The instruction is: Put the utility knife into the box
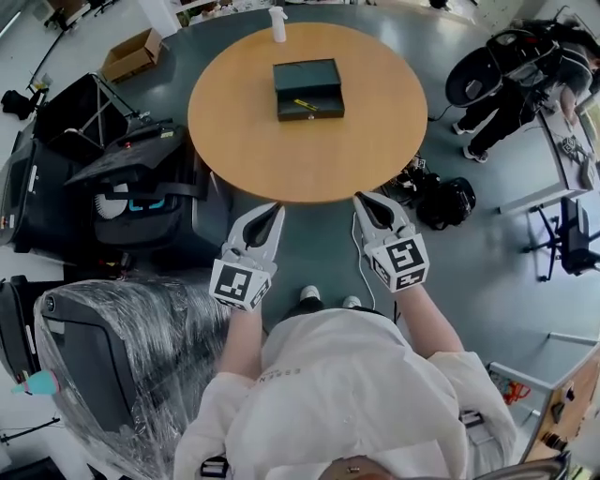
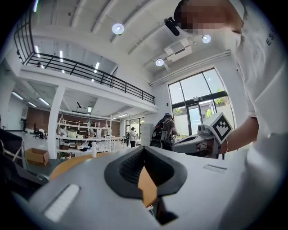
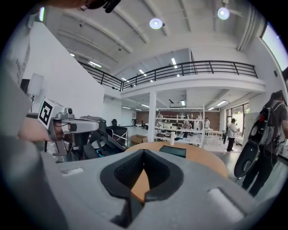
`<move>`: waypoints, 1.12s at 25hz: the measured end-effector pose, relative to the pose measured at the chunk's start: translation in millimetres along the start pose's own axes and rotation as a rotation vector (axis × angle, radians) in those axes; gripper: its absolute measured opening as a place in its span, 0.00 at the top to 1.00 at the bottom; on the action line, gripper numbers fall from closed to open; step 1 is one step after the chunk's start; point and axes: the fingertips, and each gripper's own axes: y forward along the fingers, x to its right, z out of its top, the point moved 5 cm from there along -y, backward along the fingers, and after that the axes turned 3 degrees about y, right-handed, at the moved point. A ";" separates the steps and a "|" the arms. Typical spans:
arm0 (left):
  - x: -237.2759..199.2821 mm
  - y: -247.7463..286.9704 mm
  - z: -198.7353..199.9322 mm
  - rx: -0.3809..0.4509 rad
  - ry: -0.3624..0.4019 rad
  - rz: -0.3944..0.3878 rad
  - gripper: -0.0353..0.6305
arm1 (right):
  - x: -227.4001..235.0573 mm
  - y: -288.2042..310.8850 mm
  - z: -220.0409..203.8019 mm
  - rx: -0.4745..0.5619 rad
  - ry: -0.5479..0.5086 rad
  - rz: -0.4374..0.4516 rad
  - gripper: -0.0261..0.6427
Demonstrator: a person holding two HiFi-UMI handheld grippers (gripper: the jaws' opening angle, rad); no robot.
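A round, light-brown wooden desk (image 1: 375, 141) stands in front of the person. A dark green rectangular box (image 1: 307, 77) sits near its middle with the lid raised. The small yellow utility knife (image 1: 306, 105) lies inside the box's lower tray, near the front wall; it is too small to show more detail. A white spray bottle (image 1: 278, 23) stands upright at the far rim of the desk, well apart from the box.

The left gripper (image 1: 274, 209) and the right gripper (image 1: 362, 199) are held side by side just off the near edge of the desk, over the grey floor (image 1: 319, 244). Their tips point toward the desk. In the left gripper view, the left gripper (image 2: 144, 152) has its jaws closed together with nothing between them. In the right gripper view, the right gripper (image 3: 143, 153) is likewise closed and empty. Only bare desk top lies between the grippers and the box.

To the left of the desk are black equipment cases (image 1: 141, 178) and a bulky item wrapped in clear plastic film (image 1: 141, 347). A brown cardboard carton (image 1: 131, 54) lies farther back on the floor. To the right, a black bag (image 1: 448, 202) rests on the floor beside the desk, and a white cable (image 1: 359, 267) trails near the person's white shoes (image 1: 309, 294). A person with a dark backpack (image 1: 511, 70) stands at the upper right.
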 end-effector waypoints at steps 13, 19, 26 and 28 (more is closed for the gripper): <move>39.7 -1.0 11.8 0.034 -0.050 0.012 0.92 | 3.3 -34.6 4.6 0.009 -0.046 0.040 0.97; 42.7 0.2 12.6 0.026 -0.032 0.013 0.92 | 2.9 -32.9 3.0 0.003 -0.033 0.055 0.97; 38.4 -4.7 13.7 0.030 -0.067 0.040 0.92 | 1.3 -31.5 1.9 -0.007 -0.051 0.062 0.97; 37.0 -4.4 14.6 0.026 -0.072 0.046 0.92 | 2.1 -31.8 2.4 -0.009 -0.052 0.063 0.97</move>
